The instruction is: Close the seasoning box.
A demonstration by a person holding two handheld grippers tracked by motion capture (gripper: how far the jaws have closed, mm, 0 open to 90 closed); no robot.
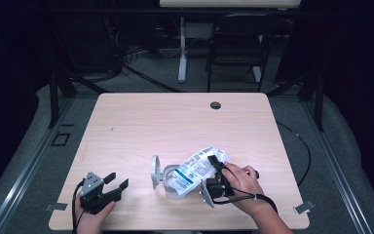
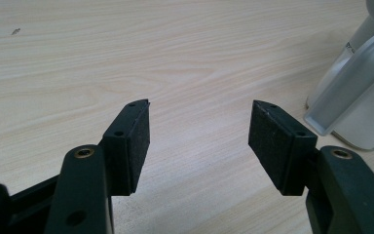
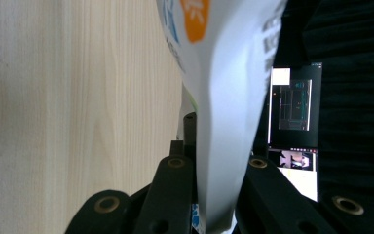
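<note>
Risk first: L gripper (image 1: 117,186) idles near table's (image 1: 126,122) front edge, jaws wide w/ nothing btwn them, so bag gets no support from it. Bin (image 1: 168,181), a small grey one w/ lid (image 1: 154,171) flipped up, sits mid-front; bag (image 1: 200,168) lies across its mouth. R gripper (image 1: 216,165) has jaws clamped on bag's upper end. Thin film could slip or tear, or a tug could tip bin. Far half of table is free; front edge is close.
</note>
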